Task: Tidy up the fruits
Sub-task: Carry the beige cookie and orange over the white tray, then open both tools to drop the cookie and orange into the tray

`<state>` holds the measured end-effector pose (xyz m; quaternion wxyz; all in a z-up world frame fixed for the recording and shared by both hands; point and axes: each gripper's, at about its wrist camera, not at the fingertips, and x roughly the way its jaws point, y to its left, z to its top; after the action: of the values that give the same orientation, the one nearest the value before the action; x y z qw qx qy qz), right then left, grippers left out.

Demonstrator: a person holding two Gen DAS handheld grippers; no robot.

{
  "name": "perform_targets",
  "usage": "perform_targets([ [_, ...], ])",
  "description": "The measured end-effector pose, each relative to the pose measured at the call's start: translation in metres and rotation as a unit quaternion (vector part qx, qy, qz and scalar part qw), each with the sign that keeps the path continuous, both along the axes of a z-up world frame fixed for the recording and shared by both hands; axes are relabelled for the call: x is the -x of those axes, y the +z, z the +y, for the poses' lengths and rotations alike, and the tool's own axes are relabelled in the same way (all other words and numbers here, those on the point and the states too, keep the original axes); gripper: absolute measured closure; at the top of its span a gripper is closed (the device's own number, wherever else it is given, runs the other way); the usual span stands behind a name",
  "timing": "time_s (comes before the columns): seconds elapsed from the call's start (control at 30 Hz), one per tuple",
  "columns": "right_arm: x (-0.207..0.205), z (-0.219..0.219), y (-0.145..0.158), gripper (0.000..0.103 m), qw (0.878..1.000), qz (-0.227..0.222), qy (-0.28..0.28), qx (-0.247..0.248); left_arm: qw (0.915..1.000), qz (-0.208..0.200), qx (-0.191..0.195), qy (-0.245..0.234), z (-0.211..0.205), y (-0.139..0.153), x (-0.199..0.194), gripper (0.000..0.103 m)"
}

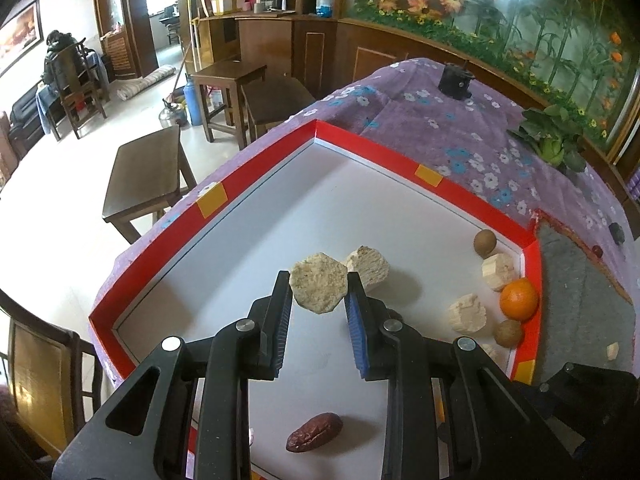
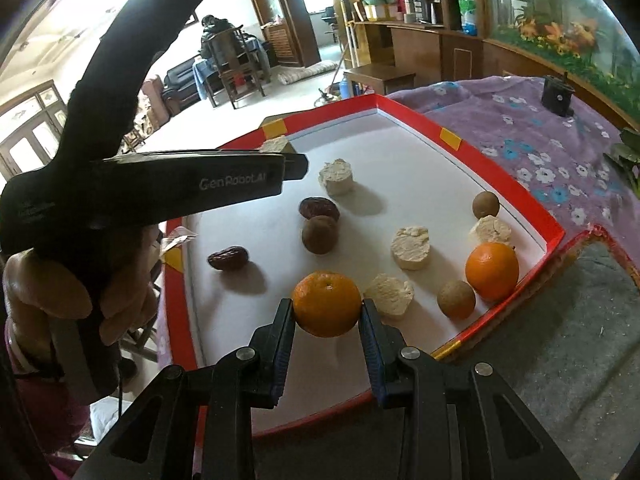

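Observation:
My left gripper (image 1: 319,280) is shut on a beige hexagonal cake (image 1: 318,288) and holds it above the white floor of the red-rimmed tray (image 1: 256,178). My right gripper (image 2: 327,309) is shut on an orange (image 2: 327,304) over the tray's near side. In the right wrist view the tray (image 2: 516,196) holds a second orange (image 2: 492,271), two red dates (image 2: 229,258), three brown longans (image 2: 319,234) and several beige cakes (image 2: 410,248). The left gripper's body (image 2: 160,188) shows at the left, held in a hand.
The tray sits on a purple flowered cloth (image 1: 472,136) over the table. A grey mat (image 2: 560,344) lies at the right. A black holder (image 1: 456,80) and a green plant (image 1: 554,140) stand beyond. Wooden stools (image 1: 146,176) stand on the floor at the left.

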<state>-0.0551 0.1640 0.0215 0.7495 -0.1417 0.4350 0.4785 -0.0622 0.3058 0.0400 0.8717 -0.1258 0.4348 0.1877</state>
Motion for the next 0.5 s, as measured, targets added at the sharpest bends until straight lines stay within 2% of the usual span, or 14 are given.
perform_targets([
  [0.2,0.002,0.002,-0.003,0.071,1.0,-0.014,-0.009,0.003,0.9999,0.008,0.003,0.008,0.0,-0.004,-0.001,0.077],
  [0.23,0.003,0.003,-0.004,0.071,1.0,-0.013,-0.008,0.011,0.9999,0.012,0.0,0.01,-0.002,-0.006,-0.003,0.075],
  [0.3,0.006,0.0,-0.003,0.07,1.0,-0.02,-0.006,0.013,0.9998,0.014,-0.002,0.01,-0.004,-0.006,-0.003,0.061],
  [0.33,0.007,-0.002,-0.001,0.069,1.0,-0.018,-0.007,0.01,0.9999,0.011,-0.002,0.011,-0.004,-0.006,-0.003,0.051],
  [0.37,0.007,-0.005,0.0,0.069,1.0,-0.014,-0.008,0.005,0.9999,0.007,-0.003,0.011,-0.005,-0.004,-0.002,0.048],
  [0.5,0.007,-0.019,0.012,0.065,1.0,-0.014,-0.021,-0.014,0.9996,-0.004,-0.025,0.013,-0.015,0.006,0.0,0.048],
])
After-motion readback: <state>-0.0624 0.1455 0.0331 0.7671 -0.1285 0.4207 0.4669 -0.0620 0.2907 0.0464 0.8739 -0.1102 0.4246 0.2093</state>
